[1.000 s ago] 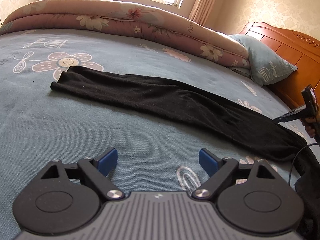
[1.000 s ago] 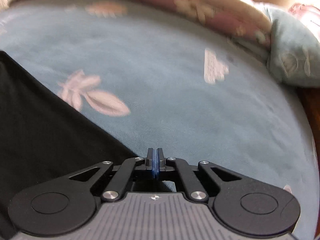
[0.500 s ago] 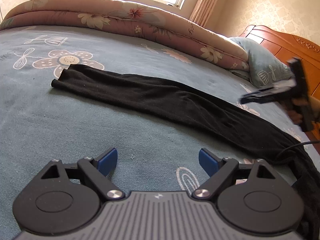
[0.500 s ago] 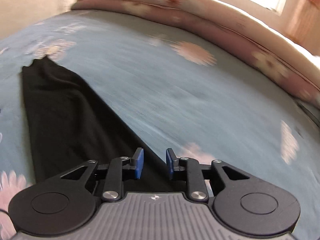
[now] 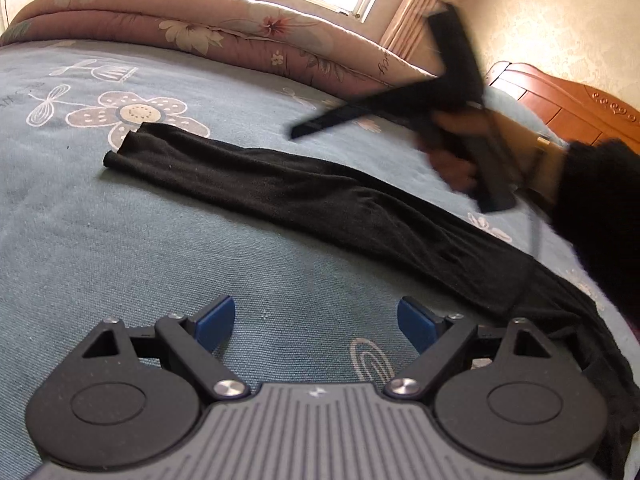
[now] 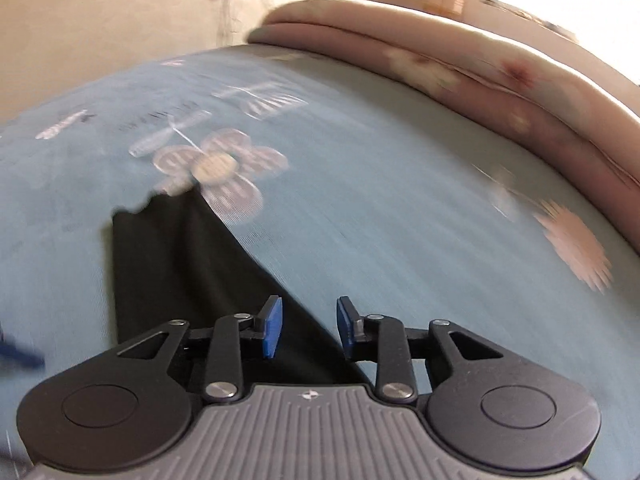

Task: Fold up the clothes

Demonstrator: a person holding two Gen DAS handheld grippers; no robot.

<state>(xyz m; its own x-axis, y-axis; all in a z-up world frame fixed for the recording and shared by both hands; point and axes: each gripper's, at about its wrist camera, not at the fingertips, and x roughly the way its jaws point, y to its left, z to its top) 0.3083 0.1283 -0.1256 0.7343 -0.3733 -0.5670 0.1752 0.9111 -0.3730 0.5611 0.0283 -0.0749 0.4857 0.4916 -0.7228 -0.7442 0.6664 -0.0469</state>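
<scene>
Long black knit garment (image 5: 320,196), folded into a narrow strip, lies diagonally on blue floral bedsheet (image 5: 120,240). L gripper (image 5: 316,322): jaws spread wide, empty, above sheet near garment. R gripper (image 6: 308,330): jaws parted, empty, over garment's edge; blurred.

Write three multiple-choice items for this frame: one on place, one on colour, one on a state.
1. Where does the black garment lie?
A. on the blue bedspread
B. on the folded quilt
C. on the pillow

2. What colour are the gripper pads?
A. red
B. blue
C. white

3. How is the left gripper?
A. shut on cloth
B. shut, empty
C. open, empty

Answers: 1 A, it stretches flat across the flowered sheet; 2 B, both wrist views show blue pads; 3 C, wide gap with only bedspread between the fingers.
</scene>
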